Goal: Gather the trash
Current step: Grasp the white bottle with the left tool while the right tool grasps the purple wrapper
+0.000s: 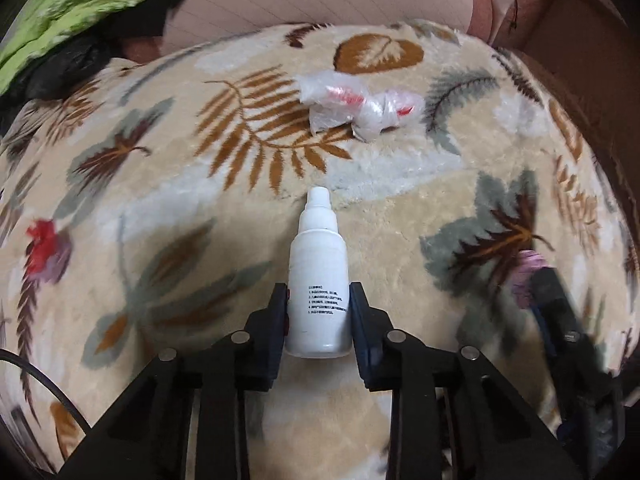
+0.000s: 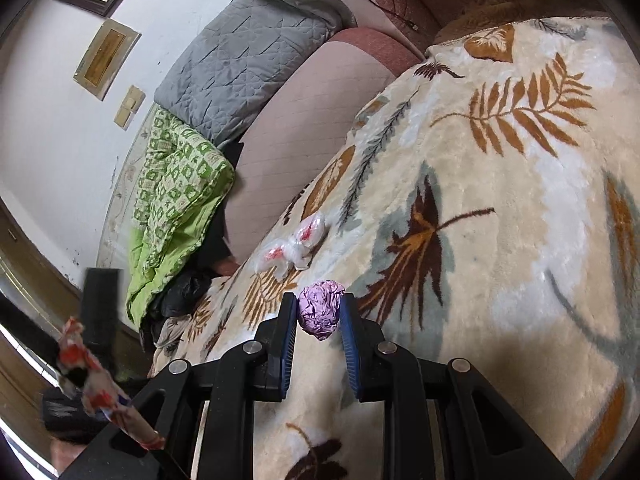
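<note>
Cream plush blanket patterned with brown and grey leaves [image 1: 400,208] fills both wrist views, spread over a bed with a pink-brown padded headboard [image 2: 304,120] and a grey quilted pillow [image 2: 256,48] beyond the jaws. Ahead of the left gripper [image 1: 319,312] a knotted clear plastic bag with red print [image 1: 360,106] lies on the pile, well apart from the fingertips; from the right gripper [image 2: 319,316] it sits just beyond and slightly left of the jaws. Between the left jaws a white plastic squeeze bottle with black printed text [image 1: 318,280] is clamped at its lower body, nozzle pointing forward. Smallest, a crumpled lilac foil wad [image 2: 322,308] is pinched between the blue-padded right jaws, both pads touching its sides. The bottle's smooth round wall could likely twist or slide out if the hold is off-centre or the hand swings quickly; the springy foil may squirt free under an uneven squeeze. With both grippers occupied, reaching for the bag now would mean dropping something into the deep pile.
</note>
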The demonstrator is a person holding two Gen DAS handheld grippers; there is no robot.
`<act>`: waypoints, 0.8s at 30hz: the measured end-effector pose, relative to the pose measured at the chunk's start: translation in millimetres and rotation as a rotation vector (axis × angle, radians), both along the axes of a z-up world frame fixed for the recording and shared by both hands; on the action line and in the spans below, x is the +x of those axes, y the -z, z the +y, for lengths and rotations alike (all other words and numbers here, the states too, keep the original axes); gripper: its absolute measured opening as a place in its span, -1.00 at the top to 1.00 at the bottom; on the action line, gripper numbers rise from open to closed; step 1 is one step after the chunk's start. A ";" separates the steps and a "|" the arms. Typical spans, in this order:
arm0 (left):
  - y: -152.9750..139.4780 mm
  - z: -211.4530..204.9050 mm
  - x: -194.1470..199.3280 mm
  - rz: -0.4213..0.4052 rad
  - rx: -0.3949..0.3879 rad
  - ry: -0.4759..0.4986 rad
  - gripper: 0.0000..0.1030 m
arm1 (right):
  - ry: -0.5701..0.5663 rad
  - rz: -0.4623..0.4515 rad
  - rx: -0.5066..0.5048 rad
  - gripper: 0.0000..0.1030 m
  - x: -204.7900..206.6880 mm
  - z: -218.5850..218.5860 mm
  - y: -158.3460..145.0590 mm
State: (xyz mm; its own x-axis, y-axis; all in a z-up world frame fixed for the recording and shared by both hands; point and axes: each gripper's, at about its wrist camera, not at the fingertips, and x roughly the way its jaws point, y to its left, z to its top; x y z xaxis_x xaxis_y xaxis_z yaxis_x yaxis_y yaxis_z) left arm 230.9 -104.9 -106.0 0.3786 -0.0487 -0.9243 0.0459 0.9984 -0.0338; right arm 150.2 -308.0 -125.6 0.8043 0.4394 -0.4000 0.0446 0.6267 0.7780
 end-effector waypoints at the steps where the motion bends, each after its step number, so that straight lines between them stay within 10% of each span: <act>1: -5.9 0.8 -5.9 -0.004 -0.019 -0.005 0.45 | -0.005 0.007 -0.002 0.55 -3.2 1.3 -0.6; 24: -123.1 16.1 -277.0 -0.300 -0.305 0.034 0.45 | -0.004 -0.133 -0.200 0.55 -256.0 -2.3 -160.3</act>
State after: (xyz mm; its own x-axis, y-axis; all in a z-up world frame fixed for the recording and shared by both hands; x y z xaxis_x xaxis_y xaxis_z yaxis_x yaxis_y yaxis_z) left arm -46.1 -88.8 17.1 0.6223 -0.3196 -0.7145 0.1312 0.9425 -0.3073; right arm -105.8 -310.4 34.7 0.8539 0.3656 -0.3703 -0.0527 0.7688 0.6374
